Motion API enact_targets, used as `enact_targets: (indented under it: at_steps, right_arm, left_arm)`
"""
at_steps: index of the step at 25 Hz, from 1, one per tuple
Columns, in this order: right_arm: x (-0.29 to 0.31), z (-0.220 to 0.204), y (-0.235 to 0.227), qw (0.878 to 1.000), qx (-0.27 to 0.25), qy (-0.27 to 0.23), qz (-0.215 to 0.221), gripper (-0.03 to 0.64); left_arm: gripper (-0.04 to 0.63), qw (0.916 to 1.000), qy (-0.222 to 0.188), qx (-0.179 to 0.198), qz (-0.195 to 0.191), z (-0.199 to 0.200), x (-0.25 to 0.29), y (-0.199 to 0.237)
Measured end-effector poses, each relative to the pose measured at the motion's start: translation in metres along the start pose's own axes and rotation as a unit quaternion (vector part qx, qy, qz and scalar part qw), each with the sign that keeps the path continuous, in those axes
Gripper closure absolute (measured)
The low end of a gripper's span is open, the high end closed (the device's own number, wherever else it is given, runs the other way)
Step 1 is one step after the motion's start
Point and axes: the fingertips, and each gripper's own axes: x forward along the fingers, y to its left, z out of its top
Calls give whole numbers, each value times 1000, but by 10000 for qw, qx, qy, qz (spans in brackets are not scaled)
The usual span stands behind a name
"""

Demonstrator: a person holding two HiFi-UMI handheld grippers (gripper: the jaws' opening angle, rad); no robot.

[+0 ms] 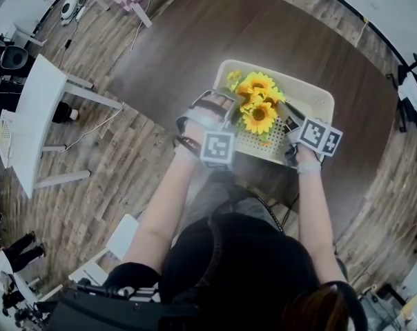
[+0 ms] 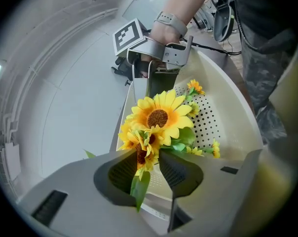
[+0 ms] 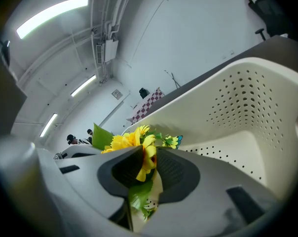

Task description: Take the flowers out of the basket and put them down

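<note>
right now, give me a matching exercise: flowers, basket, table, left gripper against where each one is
1 flowers
2 basket
3 table
4 left gripper

a under the basket
b jaws around a flower
c on the table
d in the basket

Pairs: 1-d, 2-c, 3-a, 4-b

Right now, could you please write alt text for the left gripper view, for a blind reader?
A bunch of yellow sunflowers stands between the grey jaws of the left gripper, in a cream perforated basket. Beyond the flowers, the right gripper reaches into the basket from the far side.
</note>
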Motion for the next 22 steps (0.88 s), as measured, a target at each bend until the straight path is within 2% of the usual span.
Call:
enact_targets:
  at_steps: [6,9,22]
  right_arm:
    - [1,0,2,10000,-33,-27,24,552]
    - [1,0,3,10000,-72,-56,36,566]
    - [-5,7,14,9990,-323,-284,78,606]
  left_arm:
    - [471,9999,21,-38,110,1,1,2]
    - [517,9998,-12,-106,154,4,0,3]
    - [543,9993,56,-162,318,10,-3,5]
